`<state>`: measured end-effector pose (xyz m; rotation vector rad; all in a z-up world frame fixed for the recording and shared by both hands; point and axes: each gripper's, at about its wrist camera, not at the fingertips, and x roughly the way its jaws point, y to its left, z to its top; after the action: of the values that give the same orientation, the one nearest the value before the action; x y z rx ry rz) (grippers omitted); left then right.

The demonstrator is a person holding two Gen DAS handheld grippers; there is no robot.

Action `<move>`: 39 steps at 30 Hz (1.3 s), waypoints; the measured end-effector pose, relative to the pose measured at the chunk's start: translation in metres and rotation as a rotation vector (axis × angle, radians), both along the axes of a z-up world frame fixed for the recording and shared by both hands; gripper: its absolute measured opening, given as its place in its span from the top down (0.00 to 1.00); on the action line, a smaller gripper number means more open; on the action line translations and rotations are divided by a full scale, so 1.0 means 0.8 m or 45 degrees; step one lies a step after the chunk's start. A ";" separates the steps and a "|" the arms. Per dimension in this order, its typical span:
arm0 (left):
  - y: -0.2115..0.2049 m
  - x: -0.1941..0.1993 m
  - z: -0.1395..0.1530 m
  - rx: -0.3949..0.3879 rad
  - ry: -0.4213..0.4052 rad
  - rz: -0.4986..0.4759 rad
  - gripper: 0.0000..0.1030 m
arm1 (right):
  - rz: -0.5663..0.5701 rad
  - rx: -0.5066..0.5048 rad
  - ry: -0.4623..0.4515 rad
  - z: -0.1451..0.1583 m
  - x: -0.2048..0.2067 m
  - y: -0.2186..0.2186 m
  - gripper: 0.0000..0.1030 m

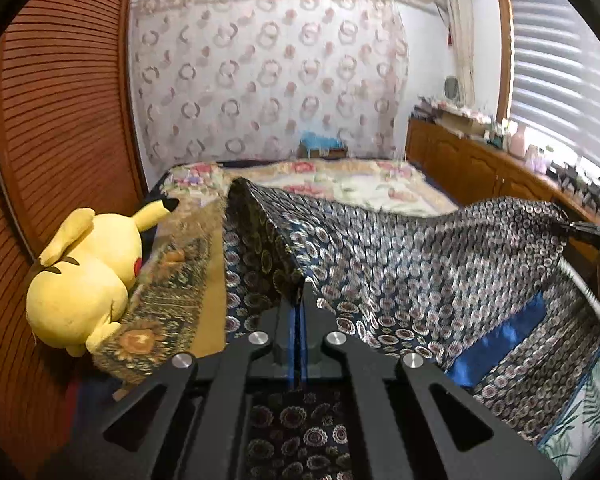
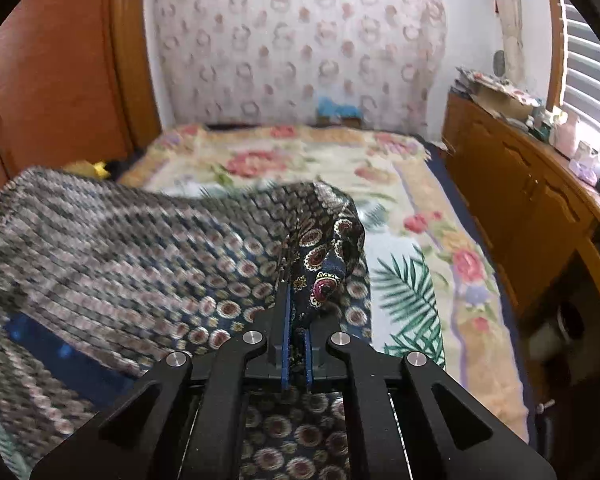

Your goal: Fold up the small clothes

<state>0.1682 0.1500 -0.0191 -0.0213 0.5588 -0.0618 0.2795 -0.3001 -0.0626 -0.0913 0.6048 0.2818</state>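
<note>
A dark blue garment with a round medallion print [image 1: 400, 264] hangs stretched between my two grippers above the bed. My left gripper [image 1: 299, 300] is shut on its left corner. My right gripper [image 2: 296, 300] is shut on its right corner, where the cloth [image 2: 140, 248] bunches over the fingers. A plain blue band [image 1: 500, 340] shows on the lower part of the garment. The right gripper also shows at the far right of the left wrist view [image 1: 596, 228]. The garment's lower part drapes down under both grippers.
A floral blanket [image 2: 412, 216] covers the bed. A yellow plush toy [image 1: 84, 276] lies at the bed's left edge by a brown slatted wardrobe [image 1: 60, 120]. A wooden cabinet [image 2: 520, 200] with clutter on top runs along the right, under a window with blinds.
</note>
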 end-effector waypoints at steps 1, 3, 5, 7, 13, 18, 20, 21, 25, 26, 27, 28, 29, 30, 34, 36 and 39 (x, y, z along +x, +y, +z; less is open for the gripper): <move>0.003 -0.008 0.007 -0.009 -0.020 0.002 1.00 | 0.009 0.011 -0.012 0.006 -0.006 -0.001 0.98; 0.007 -0.017 0.014 -0.011 -0.039 0.006 1.00 | 0.028 0.041 -0.038 0.022 -0.023 -0.004 0.98; 0.009 -0.030 0.020 -0.010 -0.057 0.006 1.00 | 0.039 0.053 -0.057 0.034 -0.033 -0.006 0.98; 0.012 -0.040 0.022 -0.011 -0.063 0.010 1.00 | 0.047 0.053 -0.064 0.040 -0.052 -0.011 0.98; 0.023 -0.079 0.006 -0.034 -0.046 0.040 1.00 | 0.063 0.037 -0.022 0.034 -0.105 -0.013 0.98; 0.024 -0.109 -0.021 -0.042 -0.006 0.062 1.00 | 0.053 0.036 0.055 0.009 -0.144 -0.022 0.98; 0.025 -0.118 -0.033 -0.038 0.015 0.077 1.00 | 0.047 0.032 0.071 0.002 -0.152 -0.024 0.98; 0.026 -0.123 -0.040 -0.035 0.029 0.085 1.00 | 0.044 0.034 0.081 -0.002 -0.156 -0.026 0.98; 0.029 -0.139 -0.054 -0.066 0.058 0.095 1.00 | 0.022 -0.016 0.087 -0.015 -0.168 -0.025 0.98; 0.031 -0.144 -0.054 -0.080 0.060 0.096 1.00 | 0.017 -0.032 0.082 -0.017 -0.170 -0.024 0.98; 0.033 -0.148 -0.054 -0.093 0.059 0.098 1.00 | 0.016 -0.032 0.088 -0.019 -0.172 -0.025 0.98; 0.035 -0.151 -0.054 -0.096 0.059 0.103 1.00 | 0.015 -0.018 0.102 -0.020 -0.171 -0.029 0.98; 0.036 -0.152 -0.055 -0.095 0.060 0.107 1.00 | 0.017 -0.009 0.116 -0.022 -0.171 -0.031 0.98; 0.036 -0.153 -0.056 -0.093 0.064 0.111 1.00 | 0.021 -0.020 0.124 -0.022 -0.168 -0.030 0.98; 0.033 -0.147 -0.062 -0.070 0.101 0.111 1.00 | 0.037 -0.022 0.156 -0.029 -0.158 -0.031 0.94; 0.030 -0.143 -0.064 -0.061 0.123 0.102 1.00 | 0.013 -0.030 0.166 -0.033 -0.154 -0.031 0.86; 0.028 -0.142 -0.066 -0.053 0.132 0.097 0.92 | 0.003 -0.040 0.166 -0.038 -0.153 -0.027 0.73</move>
<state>0.0545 0.1721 -0.0717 -0.0868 0.6596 0.0017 0.1569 -0.3216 -0.0926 -0.1042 0.7389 0.2819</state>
